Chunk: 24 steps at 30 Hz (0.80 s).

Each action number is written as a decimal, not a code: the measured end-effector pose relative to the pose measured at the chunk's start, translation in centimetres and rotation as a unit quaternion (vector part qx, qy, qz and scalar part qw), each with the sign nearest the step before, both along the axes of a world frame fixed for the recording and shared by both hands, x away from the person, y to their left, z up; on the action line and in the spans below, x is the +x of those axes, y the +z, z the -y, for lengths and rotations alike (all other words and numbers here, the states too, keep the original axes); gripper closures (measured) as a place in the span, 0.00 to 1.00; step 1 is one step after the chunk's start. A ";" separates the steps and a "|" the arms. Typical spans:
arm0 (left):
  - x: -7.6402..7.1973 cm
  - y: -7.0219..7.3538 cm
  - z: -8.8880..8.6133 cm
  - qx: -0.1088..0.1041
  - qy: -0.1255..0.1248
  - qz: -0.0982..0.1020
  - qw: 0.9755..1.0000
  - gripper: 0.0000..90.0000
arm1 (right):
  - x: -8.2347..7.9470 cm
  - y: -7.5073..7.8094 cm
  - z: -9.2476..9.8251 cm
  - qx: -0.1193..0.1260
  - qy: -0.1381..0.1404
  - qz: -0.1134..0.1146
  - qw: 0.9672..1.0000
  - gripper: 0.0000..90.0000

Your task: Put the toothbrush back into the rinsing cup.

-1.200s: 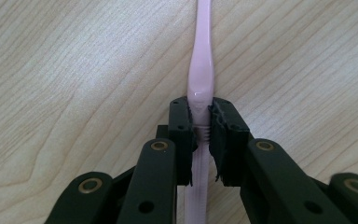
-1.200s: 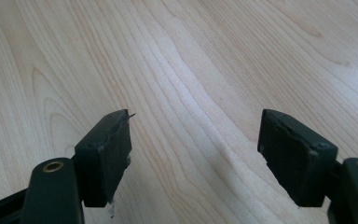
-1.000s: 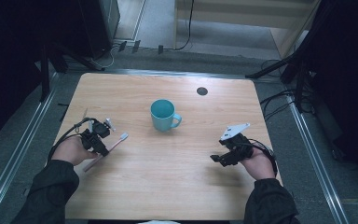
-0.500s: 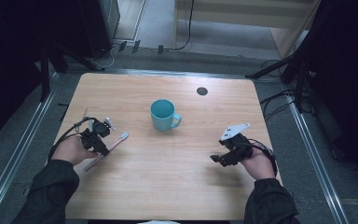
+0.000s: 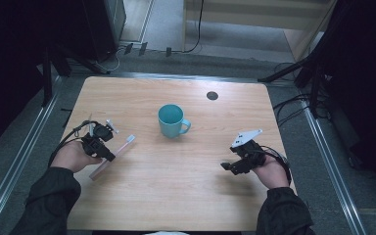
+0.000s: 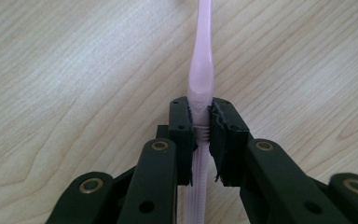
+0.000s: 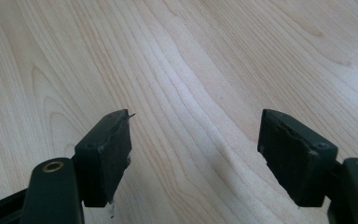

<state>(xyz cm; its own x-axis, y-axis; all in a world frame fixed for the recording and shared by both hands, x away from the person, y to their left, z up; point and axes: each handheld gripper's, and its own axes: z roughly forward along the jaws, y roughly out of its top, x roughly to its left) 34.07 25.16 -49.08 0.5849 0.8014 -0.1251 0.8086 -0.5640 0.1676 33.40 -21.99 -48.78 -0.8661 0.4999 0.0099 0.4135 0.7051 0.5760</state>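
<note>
Still unmoved, left gripper pinches the pink toothbrush; right gripper jaws spread.

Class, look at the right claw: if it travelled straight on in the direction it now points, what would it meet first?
Probably nothing but bare wood: the open right claw points leftward across the light wooden table, its line apparently passing in front of the teal ceramic mug.
</note>
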 end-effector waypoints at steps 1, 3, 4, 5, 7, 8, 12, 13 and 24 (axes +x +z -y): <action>0.0 0.1 0.0 0.001 0.007 0.003 1.000 0.88 | 0.0 0.0 0.0 0.000 0.000 0.000 1.000 0.29; 0.0 0.3 0.0 -0.006 0.010 0.002 1.000 0.88 | 0.0 0.0 0.0 0.000 0.000 0.000 1.000 0.29; 0.0 0.3 -0.1 -0.010 0.013 0.006 1.000 0.88 | 0.0 0.0 0.0 0.000 0.000 0.000 1.000 0.28; 0.0 0.5 -0.2 -0.017 0.016 0.004 1.000 0.88 | 0.0 0.0 0.0 0.000 0.000 0.000 1.000 0.29; 0.0 0.8 -0.4 -0.026 0.018 0.008 0.999 0.88 | 0.0 0.0 0.0 -0.001 0.000 0.000 1.000 0.29; 0.0 0.9 -0.5 -0.032 0.019 0.011 0.999 0.88 | 0.0 0.0 0.0 -0.001 0.000 0.000 1.000 0.28; 0.0 1.4 -0.7 -0.052 0.025 0.023 0.998 0.88 | 0.0 0.0 0.0 -0.001 0.000 -0.001 1.000 0.29; -0.1 1.5 -0.8 -0.058 0.028 0.026 0.998 0.88 | 0.1 0.0 -0.1 -0.001 0.002 0.000 1.000 0.29; -0.4 2.6 -1.6 -0.100 0.051 0.070 0.991 0.88 | 0.3 0.0 -0.4 0.000 0.007 -0.001 1.000 0.28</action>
